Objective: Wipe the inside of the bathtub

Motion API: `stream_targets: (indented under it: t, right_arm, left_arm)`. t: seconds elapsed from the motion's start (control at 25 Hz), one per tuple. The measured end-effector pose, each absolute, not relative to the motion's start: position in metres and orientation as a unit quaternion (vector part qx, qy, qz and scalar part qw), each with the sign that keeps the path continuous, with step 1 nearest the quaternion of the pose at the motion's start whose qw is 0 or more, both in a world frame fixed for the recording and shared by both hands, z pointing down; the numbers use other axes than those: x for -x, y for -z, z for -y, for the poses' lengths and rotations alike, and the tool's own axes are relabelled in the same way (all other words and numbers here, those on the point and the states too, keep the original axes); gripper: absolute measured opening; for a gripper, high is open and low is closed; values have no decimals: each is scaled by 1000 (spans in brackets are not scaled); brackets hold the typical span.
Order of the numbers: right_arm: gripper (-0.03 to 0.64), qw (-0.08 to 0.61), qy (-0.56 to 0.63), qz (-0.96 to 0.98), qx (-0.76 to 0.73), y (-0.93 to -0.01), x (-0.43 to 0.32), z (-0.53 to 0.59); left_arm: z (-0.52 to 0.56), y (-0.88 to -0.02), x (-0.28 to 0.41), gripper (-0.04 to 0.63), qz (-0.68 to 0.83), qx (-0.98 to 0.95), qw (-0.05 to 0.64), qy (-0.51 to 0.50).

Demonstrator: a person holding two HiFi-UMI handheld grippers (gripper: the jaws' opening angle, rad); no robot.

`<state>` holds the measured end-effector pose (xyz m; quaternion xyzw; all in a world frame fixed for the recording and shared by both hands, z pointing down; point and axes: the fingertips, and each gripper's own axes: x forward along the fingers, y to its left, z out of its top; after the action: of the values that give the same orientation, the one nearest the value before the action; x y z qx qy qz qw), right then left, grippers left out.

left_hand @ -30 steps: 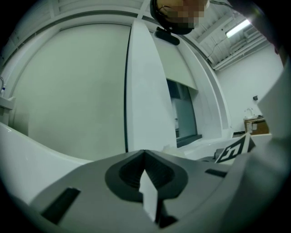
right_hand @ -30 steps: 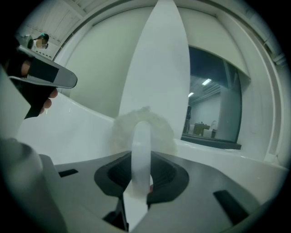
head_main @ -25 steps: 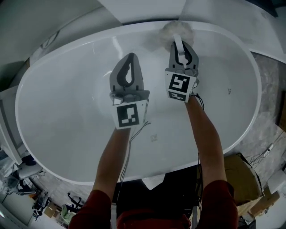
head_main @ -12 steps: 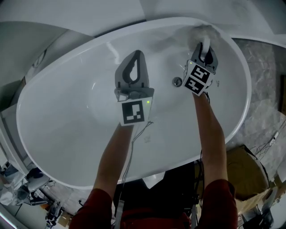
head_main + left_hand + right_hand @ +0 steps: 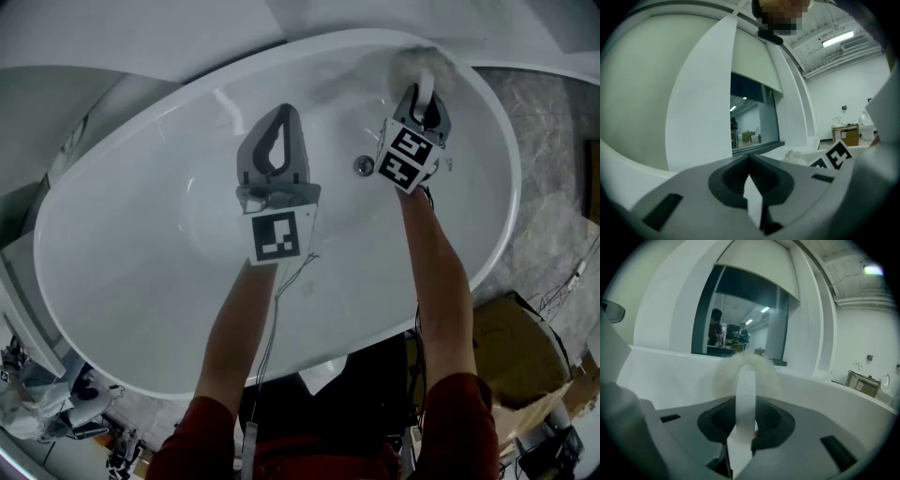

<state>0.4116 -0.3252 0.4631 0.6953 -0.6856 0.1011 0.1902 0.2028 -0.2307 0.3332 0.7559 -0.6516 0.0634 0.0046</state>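
Glossy white oval bathtub (image 5: 131, 234): small round metal drain (image 5: 363, 166) in its floor. Fluffy white round wiping pad (image 5: 412, 64) sits at the far inner wall, below the rim. Right gripper (image 5: 425, 94) is clamped on the pad's flat white handle (image 5: 745, 390). Left gripper (image 5: 284, 114): jaws together, holding nothing, above the tub's middle.

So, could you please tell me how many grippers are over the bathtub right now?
2. The left gripper, shut and empty, hangs over the middle of the bathtub; the right gripper, beside the drain, is shut on a fluffy brush at the far wall.
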Motion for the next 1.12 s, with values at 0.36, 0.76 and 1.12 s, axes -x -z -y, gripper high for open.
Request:
stream_targets:
  t: [0.36,0.76,1.12]
  right_arm:
    - [94,192,-82,703,-680,-440,-406,291]
    - [94,139,-79,745,-647,-329,-316,221]
    - [94,118,-76,779,-611,-198,-207,153]
  left_arm:
    - [207,-317,-181,15,652,-755,12,-61]
    - [164,-228,-139,15,660,-751,9,-28]
    - [110,-133,-57,15,680,-732,17,-38]
